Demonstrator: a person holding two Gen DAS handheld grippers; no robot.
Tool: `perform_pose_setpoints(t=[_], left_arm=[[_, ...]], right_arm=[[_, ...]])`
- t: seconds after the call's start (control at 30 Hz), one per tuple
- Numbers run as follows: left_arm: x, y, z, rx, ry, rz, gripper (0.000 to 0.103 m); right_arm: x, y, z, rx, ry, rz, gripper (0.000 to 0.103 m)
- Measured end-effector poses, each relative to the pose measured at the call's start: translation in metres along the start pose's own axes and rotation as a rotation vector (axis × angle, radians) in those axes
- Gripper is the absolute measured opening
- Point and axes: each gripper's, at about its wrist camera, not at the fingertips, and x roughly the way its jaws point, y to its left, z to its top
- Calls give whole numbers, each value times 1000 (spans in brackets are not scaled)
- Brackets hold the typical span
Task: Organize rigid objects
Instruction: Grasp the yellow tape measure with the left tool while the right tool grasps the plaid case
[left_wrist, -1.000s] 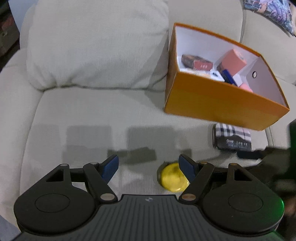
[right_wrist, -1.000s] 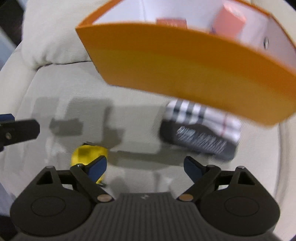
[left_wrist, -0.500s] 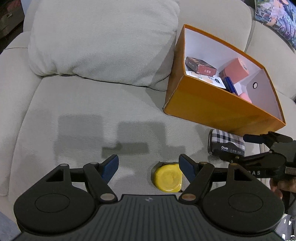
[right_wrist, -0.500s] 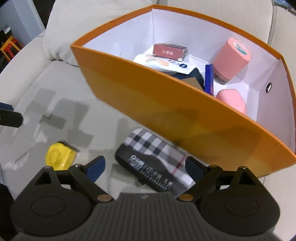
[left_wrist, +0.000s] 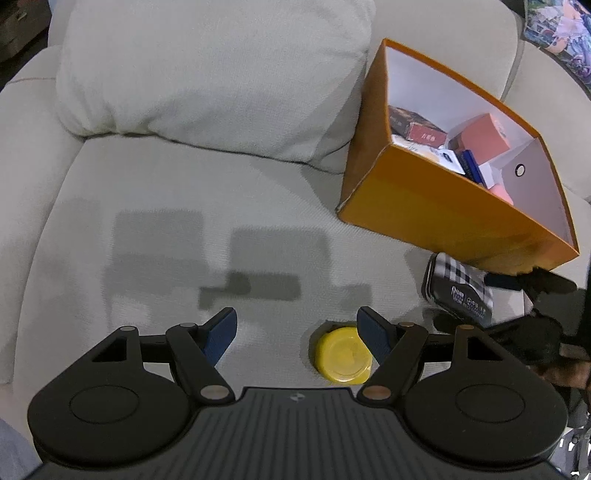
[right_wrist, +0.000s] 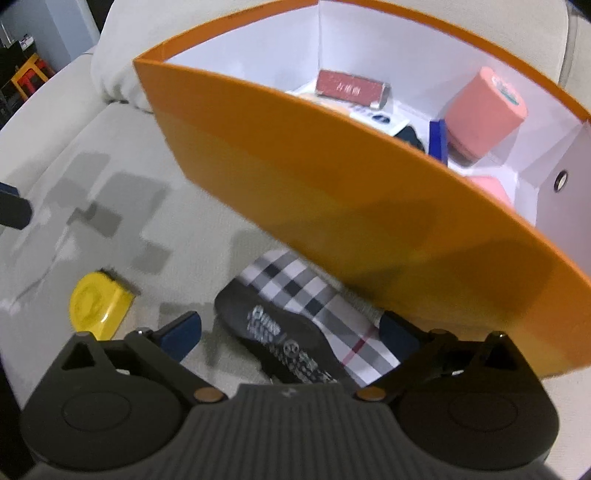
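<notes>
A black tin with a plaid lid (right_wrist: 303, 314) lies on the sofa seat against the front wall of the orange box (right_wrist: 332, 192). My right gripper (right_wrist: 290, 332) straddles the tin; its jaws are opening and the blue pads stand clear of the tin's sides. A yellow round lid-like piece (left_wrist: 343, 360) lies just inside the right finger of my left gripper (left_wrist: 297, 332), which is open and holds nothing. The left wrist view also shows the plaid tin (left_wrist: 458, 288) with the right gripper (left_wrist: 463, 299) around it, and the orange box (left_wrist: 443, 218).
The box holds a dark red pack (right_wrist: 351, 88), a pink cylinder (right_wrist: 484, 110), a blue item and other small things. A large beige cushion (left_wrist: 207, 74) leans on the sofa back to the left of the box. The yellow piece (right_wrist: 98, 306) lies left of the tin.
My right gripper has closed in on the plaid tin, rolled, and spread its jaws wider around it. The left gripper has stayed over the yellow piece, rolling slightly.
</notes>
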Motion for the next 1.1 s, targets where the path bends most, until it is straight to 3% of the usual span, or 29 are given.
perform_pose_setpoints(t=[0.17,0.33,0.5,0.77,0.9,0.97,1.1], left_arm=[[-3,4,-2,-7,-2,-5,87],[2,-2,-6,6,2,2,87],[25,-19,-20,71,62,-8,87],[57,-33,-30,131,62,-26,86],[66,-35,-31,112,84,-71,84],[72,-35,-32,93,105,-74,80],[77,-37,-36,92,97,-63,80]], right_arm=[[-11,11,-15,-15,34,74,102],[-9,21,-19,-26,4,-48,102],[0,27,-10,-36,9,-90,102],[11,29,-10,-41,44,-108,102],[10,27,-10,-43,43,-122,102],[10,26,-11,-44,42,-128,102],[7,29,-10,-74,28,-155,101]])
